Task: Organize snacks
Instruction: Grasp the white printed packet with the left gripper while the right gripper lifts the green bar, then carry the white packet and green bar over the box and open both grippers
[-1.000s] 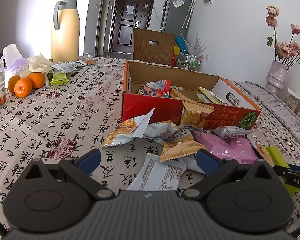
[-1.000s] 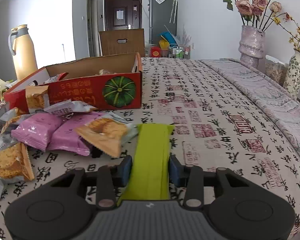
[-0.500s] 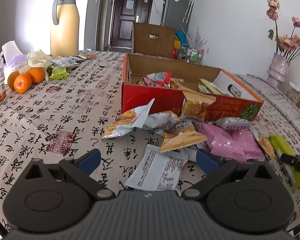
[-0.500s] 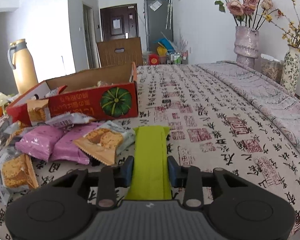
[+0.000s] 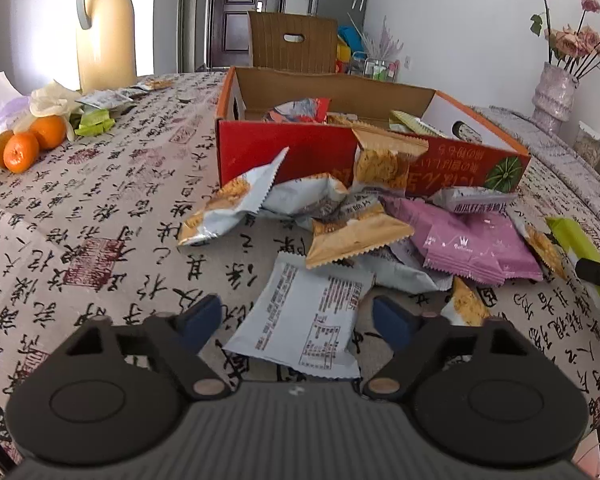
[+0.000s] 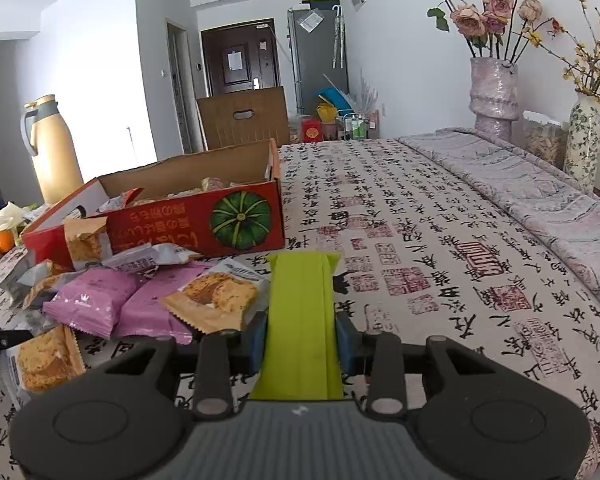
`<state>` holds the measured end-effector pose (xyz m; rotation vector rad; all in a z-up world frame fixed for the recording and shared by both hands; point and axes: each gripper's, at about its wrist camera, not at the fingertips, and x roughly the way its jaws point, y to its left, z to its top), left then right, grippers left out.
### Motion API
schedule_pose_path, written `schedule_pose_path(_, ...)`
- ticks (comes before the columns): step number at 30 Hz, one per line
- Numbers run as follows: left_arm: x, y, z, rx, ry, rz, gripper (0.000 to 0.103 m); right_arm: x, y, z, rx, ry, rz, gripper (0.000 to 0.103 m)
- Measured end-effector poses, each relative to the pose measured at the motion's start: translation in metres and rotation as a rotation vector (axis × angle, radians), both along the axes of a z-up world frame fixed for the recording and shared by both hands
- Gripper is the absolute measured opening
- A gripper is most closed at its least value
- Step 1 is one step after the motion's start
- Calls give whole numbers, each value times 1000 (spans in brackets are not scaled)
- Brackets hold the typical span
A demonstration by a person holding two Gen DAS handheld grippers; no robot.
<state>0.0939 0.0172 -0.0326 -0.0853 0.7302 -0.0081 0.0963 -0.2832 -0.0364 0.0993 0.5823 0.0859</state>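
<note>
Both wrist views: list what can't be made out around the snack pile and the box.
- Box floor, left wrist view: hidden by its near wall; only the packets on top show.
- White packet, left wrist view: near edge hidden behind the closing left gripper, pads not yet on it; print too small to read.
- Green packet, right wrist view: near end hidden under the right gripper clamping it.

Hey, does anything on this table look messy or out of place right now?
Yes. A heap of snack packets lies jumbled on the tablecloth in front of the red box rather than inside it. One tan packet leans upright against the box's front wall. Nothing looks torn or spilled.
</note>
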Motion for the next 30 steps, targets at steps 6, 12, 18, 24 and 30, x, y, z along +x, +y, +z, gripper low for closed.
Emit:
schedule_pose_path(6, -1, -4, 0, 15, -23, -21, 52, -1, 3, 0, 3, -2, 9, 34)
schedule_pose_path(12, -4, -6, 1, 5, -42, -34, 42, -2, 5, 0, 6, -3, 18, 34)
schedule_pose_path(18, -10, 2, 4, -6, -50, -9, 42, -5, 7, 2, 4, -9, 23, 34)
schedule_pose_path(24, -19, 3, 10, -1, -68, -9, 42, -10, 9, 6, 3, -22, 28, 34)
schedule_pose_path(30, -30, 5, 21, -8, -104, -9, 42, -16, 11, 12, 3, -41, 32, 34)
